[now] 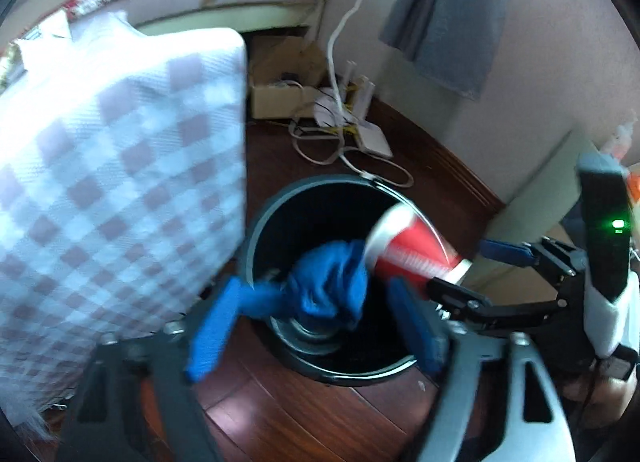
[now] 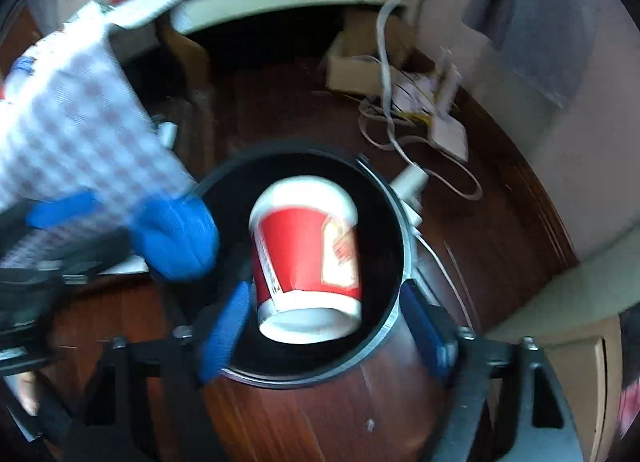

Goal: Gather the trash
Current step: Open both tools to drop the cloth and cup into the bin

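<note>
A black round trash bin (image 1: 256,229) stands on the dark wood floor; it also shows in the right wrist view (image 2: 400,238). My left gripper (image 1: 312,326) is open over the bin, and a crumpled blue cloth-like piece (image 1: 328,290) lies between its fingers over the opening. A red and white paper cup (image 1: 404,250) hangs tilted over the bin. In the right wrist view the cup (image 2: 304,254) sits between the spread fingers of my right gripper (image 2: 324,330), apart from both pads. The blue piece (image 2: 176,238) appears at the bin's left rim.
A white and purple checked cloth (image 1: 120,165) hangs at the left. A cardboard box (image 1: 280,93), white cables (image 1: 340,133) and a small white device (image 2: 448,133) lie on the floor behind the bin. A pale wall (image 1: 540,81) is at the right.
</note>
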`<state>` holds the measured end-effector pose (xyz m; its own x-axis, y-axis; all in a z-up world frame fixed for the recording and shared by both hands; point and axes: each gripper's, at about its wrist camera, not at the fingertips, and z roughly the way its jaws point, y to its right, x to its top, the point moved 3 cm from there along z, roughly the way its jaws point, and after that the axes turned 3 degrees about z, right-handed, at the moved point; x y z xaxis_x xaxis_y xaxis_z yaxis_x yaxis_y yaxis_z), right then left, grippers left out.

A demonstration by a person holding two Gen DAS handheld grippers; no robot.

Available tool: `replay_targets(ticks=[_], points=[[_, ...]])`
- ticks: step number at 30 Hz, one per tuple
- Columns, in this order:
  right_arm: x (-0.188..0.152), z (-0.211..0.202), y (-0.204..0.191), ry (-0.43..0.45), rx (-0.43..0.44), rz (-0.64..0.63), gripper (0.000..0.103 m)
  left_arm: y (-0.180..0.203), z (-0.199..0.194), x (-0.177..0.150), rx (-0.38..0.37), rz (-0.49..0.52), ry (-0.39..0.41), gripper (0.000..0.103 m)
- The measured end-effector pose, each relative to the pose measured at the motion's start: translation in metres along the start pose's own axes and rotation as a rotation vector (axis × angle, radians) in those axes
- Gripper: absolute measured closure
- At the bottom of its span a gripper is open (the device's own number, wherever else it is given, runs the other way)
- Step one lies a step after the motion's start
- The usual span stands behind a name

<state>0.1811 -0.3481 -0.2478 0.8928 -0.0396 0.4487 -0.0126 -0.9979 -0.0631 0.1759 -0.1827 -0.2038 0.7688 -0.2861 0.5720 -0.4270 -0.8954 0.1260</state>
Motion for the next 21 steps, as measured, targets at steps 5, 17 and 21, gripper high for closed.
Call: replay_targets(ticks=[5,17,21], points=[[-0.003,-0.007,0.008,0.011,-0.025,0.050,0.022,-0.015,-0.013,-0.009,0.066,-0.009,0.005,0.006],[0.004,-0.055,-0.021,0.135,-0.035,0.025,0.004,-0.040,-0.064,-0.011,0.196,-0.047,0.083,0.001],[0.009,-0.071,-0.037,0.182,-0.030,-0.011,0.004,-0.044,-0.075,-0.011,0.199,-0.065,0.098,0.001]])
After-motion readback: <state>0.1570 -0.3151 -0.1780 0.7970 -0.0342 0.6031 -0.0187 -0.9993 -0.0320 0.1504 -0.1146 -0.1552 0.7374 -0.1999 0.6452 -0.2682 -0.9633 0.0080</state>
